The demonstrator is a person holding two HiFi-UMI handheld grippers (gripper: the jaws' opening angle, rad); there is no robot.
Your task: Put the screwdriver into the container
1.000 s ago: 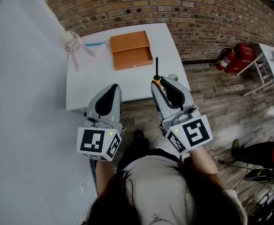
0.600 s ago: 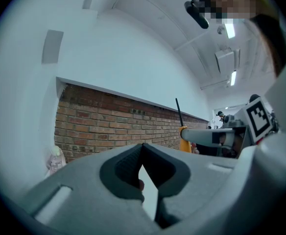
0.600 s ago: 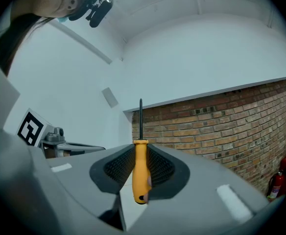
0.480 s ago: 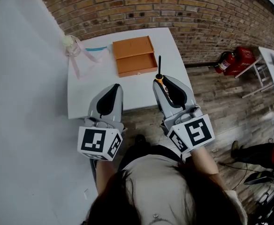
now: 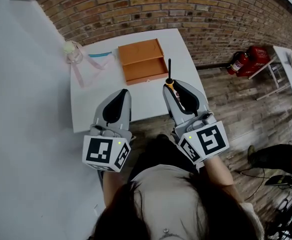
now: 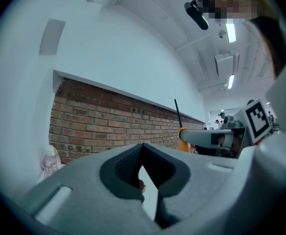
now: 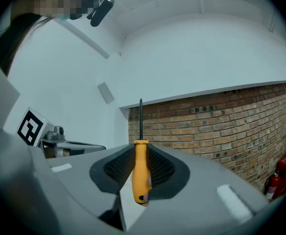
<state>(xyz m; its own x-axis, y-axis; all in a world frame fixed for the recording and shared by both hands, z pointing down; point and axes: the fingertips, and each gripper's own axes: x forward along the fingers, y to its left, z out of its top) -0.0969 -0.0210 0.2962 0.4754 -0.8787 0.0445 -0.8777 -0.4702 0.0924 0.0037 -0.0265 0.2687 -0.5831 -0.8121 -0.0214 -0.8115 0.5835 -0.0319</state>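
Screwdriver (image 7: 141,173): clamped by the yellow handle between the ribbed pads of the right gripper (image 5: 173,87), with the thin black shaft projecting straight out past the jaw tips. Held in the air over the near part of the table (image 5: 101,96), close to the right side of the container (image 5: 142,60) but not yet inside it.

Handling, as judged: light and rigid, with a hard, smooth plastic handle, so liable to pivot or slip in a loose grip. Take hold at the thick middle of the handle, as at present. Avoid the shaft, which looks too thin and slick for the pads. Not fragile, but likely to roll once released. Lower into 1 of the 2 visible orange sections and release low.

Left gripper (image 6: 142,166): jaws closed together on nothing, hanging beside the right one at the table's near edge.

Elsewhere on the table: small bottle with pink ribbon (image 5: 72,51) at the far left corner, well apart from the container.
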